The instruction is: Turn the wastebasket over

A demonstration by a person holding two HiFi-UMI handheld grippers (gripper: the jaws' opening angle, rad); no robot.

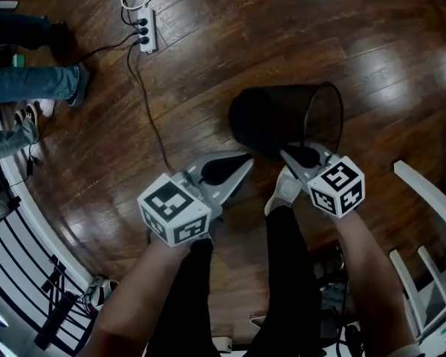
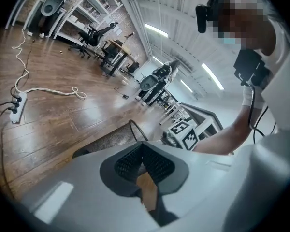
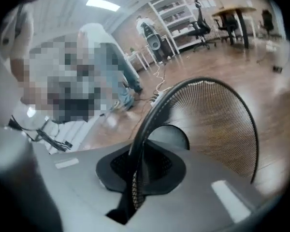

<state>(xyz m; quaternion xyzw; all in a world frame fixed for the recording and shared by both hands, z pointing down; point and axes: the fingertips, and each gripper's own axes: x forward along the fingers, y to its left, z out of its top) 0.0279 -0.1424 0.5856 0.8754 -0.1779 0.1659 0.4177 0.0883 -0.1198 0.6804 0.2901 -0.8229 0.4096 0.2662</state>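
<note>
Over wood floor [image 1: 208, 65]: wastebasket [image 1: 275, 121], tipped.
My right gripper [image 3: 140, 166]: clamped on its rim [image 3: 150, 115].
My left gripper [image 2: 144, 166]: closed, empty.
Next: I should roll slowly, grip firm.

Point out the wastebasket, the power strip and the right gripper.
wastebasket [image 1: 271, 121], head view, on its mesh side wall.
power strip [image 1: 146, 30], head view, middle of its white body.
right gripper [image 1: 303, 157], head view, between its fingertips, at the rim.
</note>
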